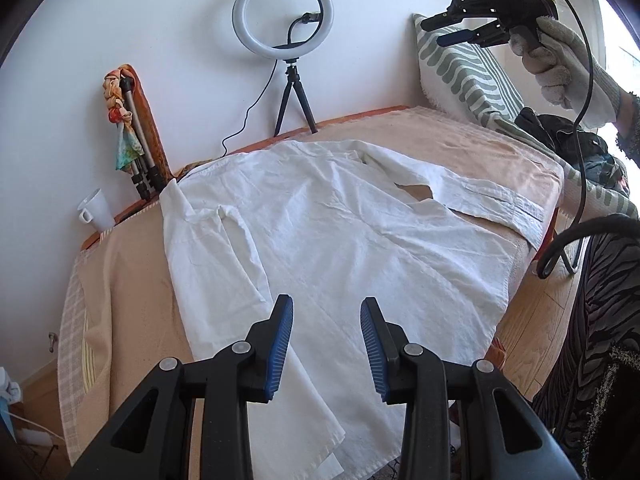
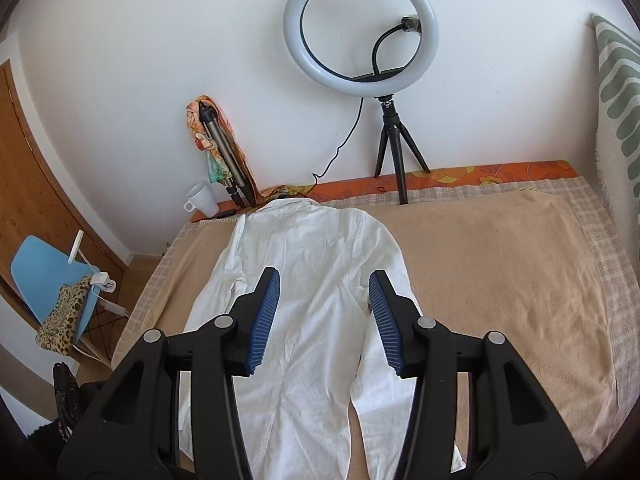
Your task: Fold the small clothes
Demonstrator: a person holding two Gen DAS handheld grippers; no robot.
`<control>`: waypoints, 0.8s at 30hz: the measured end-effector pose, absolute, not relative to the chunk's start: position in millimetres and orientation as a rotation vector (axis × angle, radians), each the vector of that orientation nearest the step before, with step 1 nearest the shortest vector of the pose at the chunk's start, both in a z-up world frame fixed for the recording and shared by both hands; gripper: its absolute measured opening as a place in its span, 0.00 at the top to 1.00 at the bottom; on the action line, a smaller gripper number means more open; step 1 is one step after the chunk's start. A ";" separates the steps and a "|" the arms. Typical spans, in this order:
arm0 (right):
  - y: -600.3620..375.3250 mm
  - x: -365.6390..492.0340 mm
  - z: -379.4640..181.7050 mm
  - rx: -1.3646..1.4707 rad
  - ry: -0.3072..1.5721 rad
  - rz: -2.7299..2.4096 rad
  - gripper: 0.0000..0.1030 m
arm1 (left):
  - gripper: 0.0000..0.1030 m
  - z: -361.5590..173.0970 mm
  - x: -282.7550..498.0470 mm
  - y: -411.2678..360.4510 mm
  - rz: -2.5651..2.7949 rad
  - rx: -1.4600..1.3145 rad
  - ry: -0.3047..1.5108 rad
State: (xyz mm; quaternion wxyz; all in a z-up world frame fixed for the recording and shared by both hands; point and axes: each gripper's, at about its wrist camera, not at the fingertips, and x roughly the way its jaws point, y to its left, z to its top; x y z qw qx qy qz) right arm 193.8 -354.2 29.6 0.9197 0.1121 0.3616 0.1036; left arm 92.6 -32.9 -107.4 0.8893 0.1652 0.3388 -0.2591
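Shirt (image 1: 320, 232) lies flat on blanket (image 2: 500, 264); each hand-held gripper, left (image 1: 326, 344) and right (image 2: 324, 316), gapes wide, seemingly empty.

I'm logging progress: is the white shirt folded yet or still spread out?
Mostly spread: the shirt lies flat across the bed, one sleeve stretched sideways, neither gripper touching it.

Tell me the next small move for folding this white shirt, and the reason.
Probably lower the left tool to grip the near side edge of the white cotton shirt. The shirt lies spread flat on the beige blanket; both tools are open and empty, and the right tool hovers high above.
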 end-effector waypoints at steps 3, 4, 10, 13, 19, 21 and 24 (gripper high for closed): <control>-389.6 173.0 35.9 0.256 0.728 0.156 0.52 | 0.65 -110.1 85.5 -47.0 -0.520 0.472 0.652; -400.4 165.8 37.2 0.269 0.723 0.145 0.52 | 0.65 -110.9 86.5 -49.8 -0.515 0.480 0.656; -438.1 121.3 28.7 0.288 0.725 0.117 0.44 | 0.63 -109.6 91.1 -70.6 -0.531 0.369 0.655; -445.8 102.9 11.3 0.278 0.743 0.117 0.35 | 0.63 -111.2 89.6 -93.4 -0.576 0.305 0.639; -469.9 77.7 -21.2 0.300 0.756 0.105 0.32 | 0.63 -121.0 88.8 -163.9 -0.697 0.265 0.644; -476.7 76.5 -36.2 0.311 0.796 0.097 0.30 | 0.63 -121.2 89.1 -185.1 -0.736 0.249 0.647; -482.7 75.2 -63.6 0.344 0.865 0.110 0.30 | 0.63 -123.0 88.8 -211.9 -0.780 0.249 0.648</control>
